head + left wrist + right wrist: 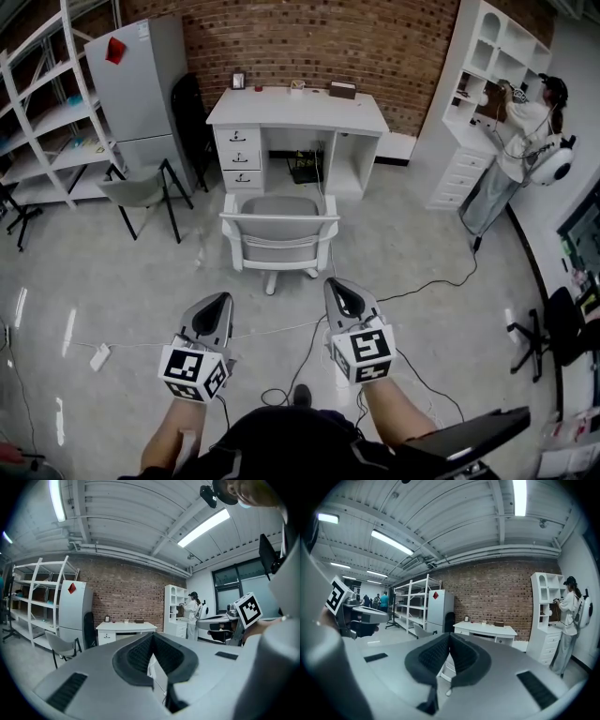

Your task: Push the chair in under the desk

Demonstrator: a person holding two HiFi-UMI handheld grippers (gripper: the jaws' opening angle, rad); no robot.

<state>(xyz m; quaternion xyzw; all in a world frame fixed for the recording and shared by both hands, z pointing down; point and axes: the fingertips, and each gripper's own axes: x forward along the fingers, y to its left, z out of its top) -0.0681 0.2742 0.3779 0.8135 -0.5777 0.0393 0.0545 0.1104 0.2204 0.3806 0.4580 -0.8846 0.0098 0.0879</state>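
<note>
I aim the left gripper (218,302) and right gripper (337,286), fingers closed and empty, at the chair (278,230) to shove it under the far surface (295,112).

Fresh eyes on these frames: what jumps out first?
The white chair stands mid-floor, pulled out from the white desk against the brick wall. Low in the head view, the left gripper and right gripper are shut and empty, short of the chair. A person stands at the shelf unit, far right.

Bright, even light falls from ceiling tubes (519,496). Glare streaks the floor (70,330). Fisheye bends the edges, and both gripper views go dark at the corners.
</note>
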